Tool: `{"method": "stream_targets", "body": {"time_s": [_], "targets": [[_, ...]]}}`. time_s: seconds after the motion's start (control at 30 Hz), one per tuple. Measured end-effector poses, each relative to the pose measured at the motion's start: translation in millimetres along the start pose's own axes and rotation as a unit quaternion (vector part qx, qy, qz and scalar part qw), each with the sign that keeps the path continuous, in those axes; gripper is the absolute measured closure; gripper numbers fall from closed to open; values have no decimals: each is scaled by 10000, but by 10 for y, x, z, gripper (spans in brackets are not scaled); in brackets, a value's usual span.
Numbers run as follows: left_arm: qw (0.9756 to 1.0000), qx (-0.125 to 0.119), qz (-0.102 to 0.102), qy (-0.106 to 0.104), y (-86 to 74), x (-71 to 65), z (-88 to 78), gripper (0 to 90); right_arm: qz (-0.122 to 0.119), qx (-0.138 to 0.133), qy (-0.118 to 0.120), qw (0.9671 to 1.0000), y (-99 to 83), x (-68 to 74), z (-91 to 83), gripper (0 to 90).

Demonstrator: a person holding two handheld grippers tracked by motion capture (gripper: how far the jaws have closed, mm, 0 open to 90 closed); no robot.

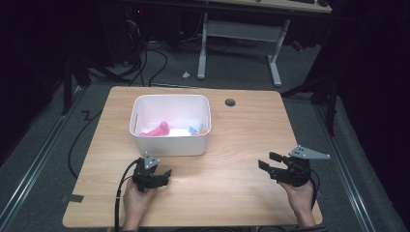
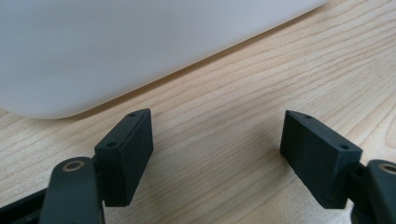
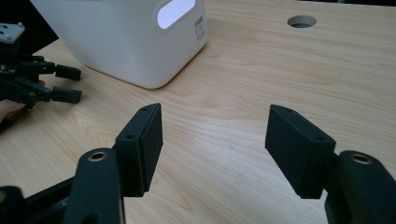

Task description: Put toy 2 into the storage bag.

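Note:
A white plastic bin [image 1: 169, 144] stands on the wooden table [image 1: 232, 183], left of centre. Inside it lie a pink toy [image 1: 157, 129] and small blue and orange pieces [image 1: 197, 129]. My left gripper [image 1: 162, 175] rests low on the table just in front of the bin, jaws apart with nothing between them. In the left gripper view the left gripper [image 2: 217, 140] faces the bin's wall [image 2: 116, 46] over bare wood. My right gripper [image 1: 267, 160] sits at the table's right front, pointing left. In the right gripper view the right gripper [image 3: 215, 135] is open and empty over the wood.
A round cable hole [image 1: 230, 102] lies in the tabletop right of the bin. The right gripper view takes in the bin [image 3: 126, 42] with its handle slot and the left gripper [image 3: 70, 84] farther off. A desk frame [image 1: 239, 34] and cables occupy the floor beyond.

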State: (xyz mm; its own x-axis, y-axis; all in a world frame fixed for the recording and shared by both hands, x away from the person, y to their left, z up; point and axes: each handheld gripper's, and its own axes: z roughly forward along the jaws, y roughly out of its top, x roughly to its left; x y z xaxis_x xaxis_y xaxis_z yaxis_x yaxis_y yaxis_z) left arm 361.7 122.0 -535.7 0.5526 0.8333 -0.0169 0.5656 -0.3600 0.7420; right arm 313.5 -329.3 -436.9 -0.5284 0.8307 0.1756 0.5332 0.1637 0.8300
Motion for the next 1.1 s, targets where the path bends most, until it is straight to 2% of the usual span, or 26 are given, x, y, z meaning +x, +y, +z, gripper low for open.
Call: {"method": "stream_targets", "body": {"time_s": [0.3,0.37,0.47,0.67,0.9,1.1], "targets": [[10000,3,4,2,0,0,0,257,89,24,-33,10000,-93,-23,131,374],[10000,3,6,4,0,-1,0,256,195,61,16,9998,-129,-18,170,375],[10000,8,11,7,1,-2,0,255,167,138,-42,9998,-177,5,235,375],[10000,7,11,8,1,-2,0,254,218,228,16,9995,-233,33,349,376],[10000,6,6,4,0,-1,0,254,167,348,92,9992,-234,66,522,376],[10000,5,6,2,0,-1,0,255,162,446,6,9989,-273,54,646,378]]}}
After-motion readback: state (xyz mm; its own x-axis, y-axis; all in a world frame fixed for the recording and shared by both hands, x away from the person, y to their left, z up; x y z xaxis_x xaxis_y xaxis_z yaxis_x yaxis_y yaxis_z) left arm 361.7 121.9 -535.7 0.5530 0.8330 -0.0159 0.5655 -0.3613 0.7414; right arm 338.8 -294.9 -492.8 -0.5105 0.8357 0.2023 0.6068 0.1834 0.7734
